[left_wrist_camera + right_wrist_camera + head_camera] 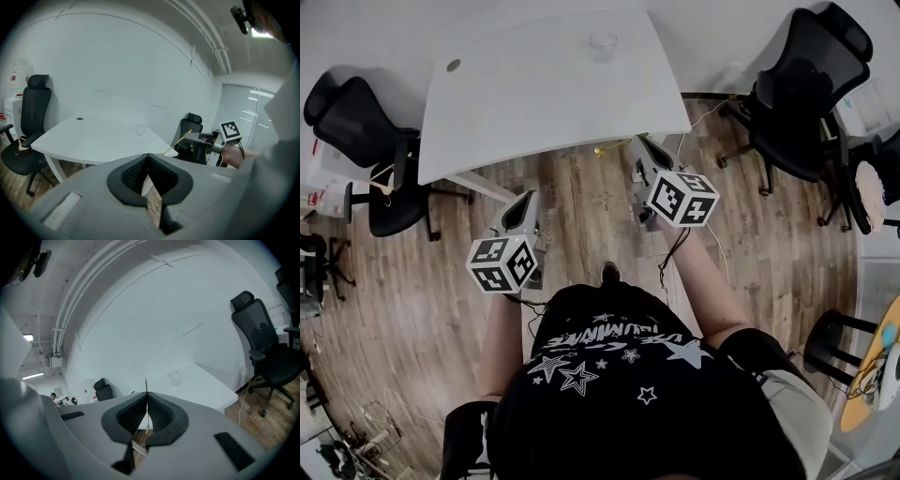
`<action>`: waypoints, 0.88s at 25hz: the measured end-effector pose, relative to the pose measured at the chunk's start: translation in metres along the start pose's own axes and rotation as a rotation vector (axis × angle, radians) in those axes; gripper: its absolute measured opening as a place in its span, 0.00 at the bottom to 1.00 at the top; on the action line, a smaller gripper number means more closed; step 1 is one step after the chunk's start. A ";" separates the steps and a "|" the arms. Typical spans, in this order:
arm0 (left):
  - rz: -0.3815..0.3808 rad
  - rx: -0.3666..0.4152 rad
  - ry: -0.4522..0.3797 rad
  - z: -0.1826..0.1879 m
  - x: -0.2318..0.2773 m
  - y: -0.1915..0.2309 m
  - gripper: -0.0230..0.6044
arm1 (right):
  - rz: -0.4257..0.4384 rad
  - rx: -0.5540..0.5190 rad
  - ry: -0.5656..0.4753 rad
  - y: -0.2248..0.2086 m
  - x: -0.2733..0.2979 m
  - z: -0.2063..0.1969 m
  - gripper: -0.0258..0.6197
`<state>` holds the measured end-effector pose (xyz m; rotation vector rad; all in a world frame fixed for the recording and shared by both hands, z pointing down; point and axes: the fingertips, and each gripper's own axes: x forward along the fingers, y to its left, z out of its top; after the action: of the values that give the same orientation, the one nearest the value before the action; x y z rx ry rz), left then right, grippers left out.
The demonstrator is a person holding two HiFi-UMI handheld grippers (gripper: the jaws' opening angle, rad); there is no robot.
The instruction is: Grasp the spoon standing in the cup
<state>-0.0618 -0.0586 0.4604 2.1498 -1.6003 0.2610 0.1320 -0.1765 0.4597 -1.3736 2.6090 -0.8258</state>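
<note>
A clear cup (603, 42) stands alone near the far edge of the white table (516, 103); it also shows small as the cup (139, 128) and the cup (174, 377). A thin gold spoon (612, 147) is away from the cup, and my right gripper (639, 142) is shut on it just off the table's near edge. The spoon's handle (146, 389) rises between the closed jaws. In the left gripper view the spoon (180, 140) juts from the right gripper (202, 139). My left gripper (523, 199) is shut with nothing in it, lower left over the floor.
Black office chairs stand at the left (366, 131) and at the right (802, 84) of the table. A small dark disc (453, 65) lies on the table's left part. Cables (698, 122) trail on the wooden floor (412, 300).
</note>
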 end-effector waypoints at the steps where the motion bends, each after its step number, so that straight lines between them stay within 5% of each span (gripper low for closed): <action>1: -0.004 -0.002 0.004 -0.002 0.000 0.000 0.05 | -0.001 0.000 0.002 0.001 -0.001 -0.002 0.06; 22: -0.052 -0.024 -0.009 -0.031 -0.065 0.008 0.05 | -0.050 -0.029 0.015 0.055 -0.052 -0.043 0.06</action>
<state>-0.0865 0.0094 0.4632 2.1738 -1.5420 0.2152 0.1090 -0.0929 0.4604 -1.4514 2.6184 -0.8108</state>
